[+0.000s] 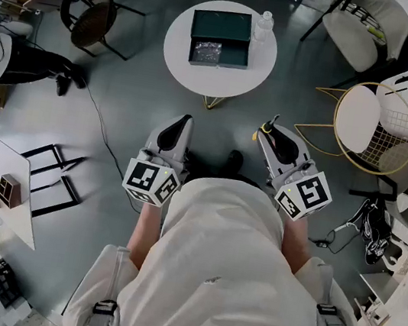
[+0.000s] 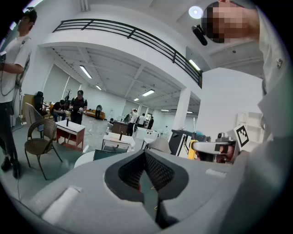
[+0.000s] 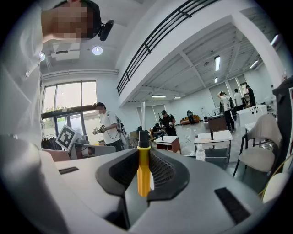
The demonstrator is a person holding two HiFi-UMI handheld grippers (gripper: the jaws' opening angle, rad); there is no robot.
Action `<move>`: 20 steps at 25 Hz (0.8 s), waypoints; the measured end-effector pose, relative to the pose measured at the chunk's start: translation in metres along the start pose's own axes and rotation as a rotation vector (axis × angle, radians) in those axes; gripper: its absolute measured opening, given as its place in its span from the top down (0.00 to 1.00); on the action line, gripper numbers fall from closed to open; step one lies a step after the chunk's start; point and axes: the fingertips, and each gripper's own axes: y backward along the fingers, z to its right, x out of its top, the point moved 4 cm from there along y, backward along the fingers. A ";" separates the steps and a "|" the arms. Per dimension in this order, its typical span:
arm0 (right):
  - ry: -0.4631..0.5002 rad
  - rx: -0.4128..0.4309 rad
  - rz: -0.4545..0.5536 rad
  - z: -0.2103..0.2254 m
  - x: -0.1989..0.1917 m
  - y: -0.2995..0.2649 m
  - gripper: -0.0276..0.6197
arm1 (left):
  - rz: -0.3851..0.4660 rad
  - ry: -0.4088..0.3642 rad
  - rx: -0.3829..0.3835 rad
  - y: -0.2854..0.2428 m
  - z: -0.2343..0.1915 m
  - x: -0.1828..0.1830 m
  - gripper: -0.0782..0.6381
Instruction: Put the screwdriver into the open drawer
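A screwdriver (image 3: 143,167) with a yellow handle and black end stands upright between the jaws of my right gripper (image 3: 143,161), which is shut on it. From the head view the screwdriver (image 1: 266,132) pokes out of the right gripper (image 1: 273,131) at chest height. My left gripper (image 1: 180,127) is held beside it, shut with nothing in it; its pads (image 2: 153,170) meet. Ahead stands a round white table (image 1: 181,69) with a dark green drawer box (image 1: 222,24) whose drawer (image 1: 207,53) is pulled open. Both grippers are well short of the table.
A water bottle (image 1: 264,25) stands on the table's far right. A wicker chair (image 1: 93,22) is at the left, a gold wire chair (image 1: 368,120) and white chairs (image 1: 367,23) at the right. Another person (image 1: 19,62) stands far left. Cables (image 1: 101,129) lie on the floor.
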 end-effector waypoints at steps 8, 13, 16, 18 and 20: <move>0.013 0.007 0.003 -0.011 -0.002 0.008 0.84 | 0.005 -0.014 -0.002 0.011 0.009 -0.005 0.88; -0.008 -0.018 0.039 -0.009 0.001 0.015 0.84 | 0.009 -0.018 0.002 0.014 0.014 -0.007 0.88; -0.006 -0.011 0.034 -0.008 0.000 0.017 0.84 | 0.013 -0.019 0.003 0.014 0.017 -0.007 0.88; -0.010 -0.006 0.030 -0.007 -0.002 0.018 0.84 | 0.012 -0.023 0.007 0.014 0.019 -0.006 0.88; -0.022 -0.002 0.030 -0.007 -0.002 0.019 0.84 | 0.008 -0.027 0.012 0.014 0.021 -0.005 0.88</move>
